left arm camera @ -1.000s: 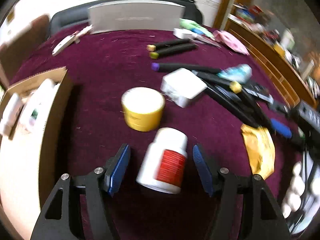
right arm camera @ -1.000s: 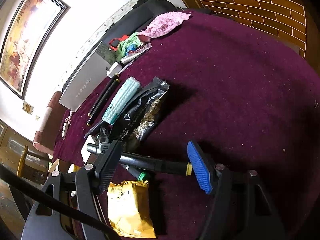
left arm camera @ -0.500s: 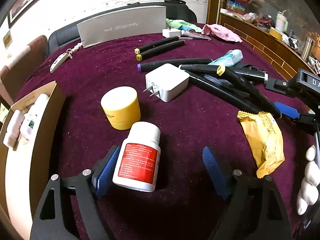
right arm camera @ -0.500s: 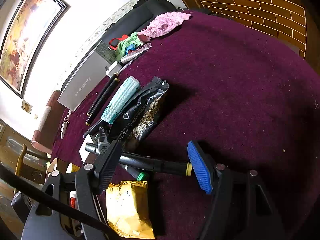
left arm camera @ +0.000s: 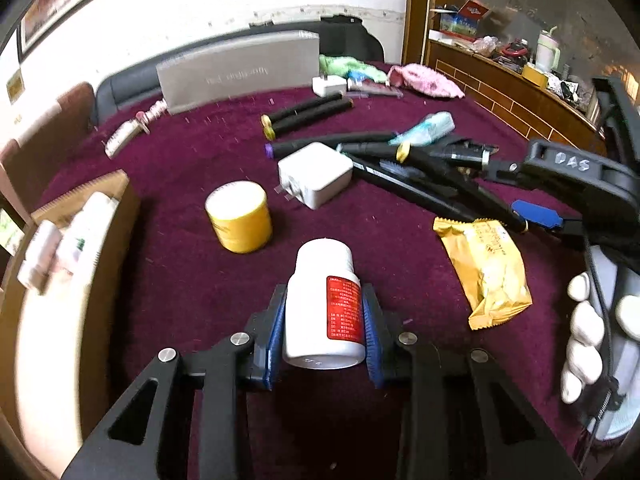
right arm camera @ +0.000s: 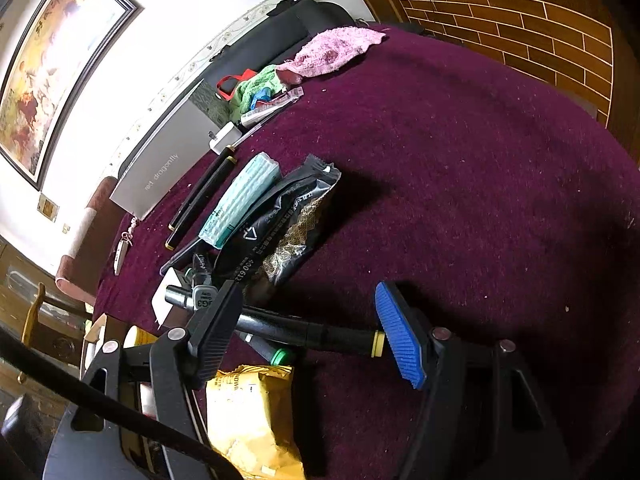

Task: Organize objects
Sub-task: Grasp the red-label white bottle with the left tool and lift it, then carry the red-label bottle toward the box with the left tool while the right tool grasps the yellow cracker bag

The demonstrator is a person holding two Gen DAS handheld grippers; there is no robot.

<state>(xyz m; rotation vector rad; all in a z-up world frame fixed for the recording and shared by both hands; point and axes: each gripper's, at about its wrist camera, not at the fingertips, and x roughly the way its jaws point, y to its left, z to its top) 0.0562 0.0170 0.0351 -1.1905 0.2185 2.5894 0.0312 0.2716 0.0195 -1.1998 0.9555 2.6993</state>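
A: What is the left gripper doing?
B: Its jaws have just been closing, and the blue pads now press both sides of the white bottle with the red label, cap pointing away from the fingers.
A: And past the fingertips?
B: Just beyond and to the left stands a yellow jar; farther on lies a white charger, then the black markers. A yellow packet lies to the right, a cardboard box far left.
A: The right gripper?
B: Fingers spread, with a black marker with a yellow band lying across the gap on the purple cloth; whether either pad touches it I cannot tell. Beyond sits a black packet
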